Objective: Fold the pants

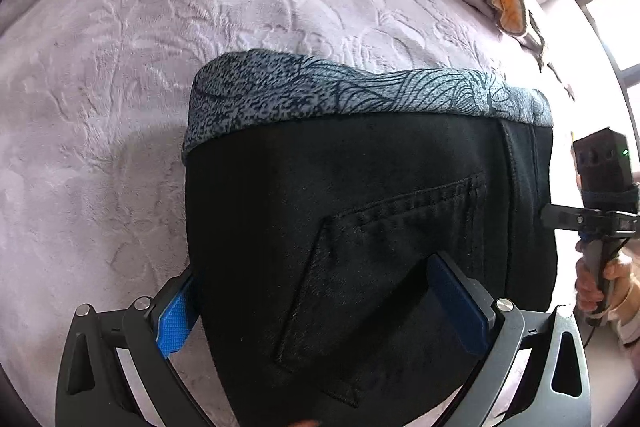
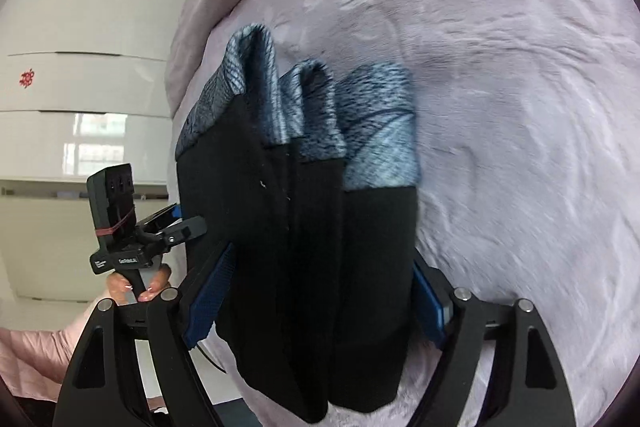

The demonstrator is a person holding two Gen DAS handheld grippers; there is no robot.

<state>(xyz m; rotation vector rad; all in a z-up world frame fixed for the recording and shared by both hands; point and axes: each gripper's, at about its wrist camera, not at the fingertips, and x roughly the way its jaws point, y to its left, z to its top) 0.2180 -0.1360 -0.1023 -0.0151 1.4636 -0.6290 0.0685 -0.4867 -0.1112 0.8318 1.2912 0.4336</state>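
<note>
Left wrist view: black pants [image 1: 360,227] held between fingers of left claw [image 1: 324,311], clamped on folded bundle. Patterned grey lining turned out at far edge, ahead of claw. Long axis runs across claw, left to right. Bundle seen above lilac blanket [image 1: 120,107]. Right claw [image 1: 560,219] seen at right edge of pants.

Right wrist view: right claw [image 2: 320,303] clamped on stacked layers of pants [image 2: 312,247]; folds point away from claw.

Step judged: carrying folded bundle. Next: lowering flat onto blanket [image 2: 520,107], both claws released evenly.
</note>
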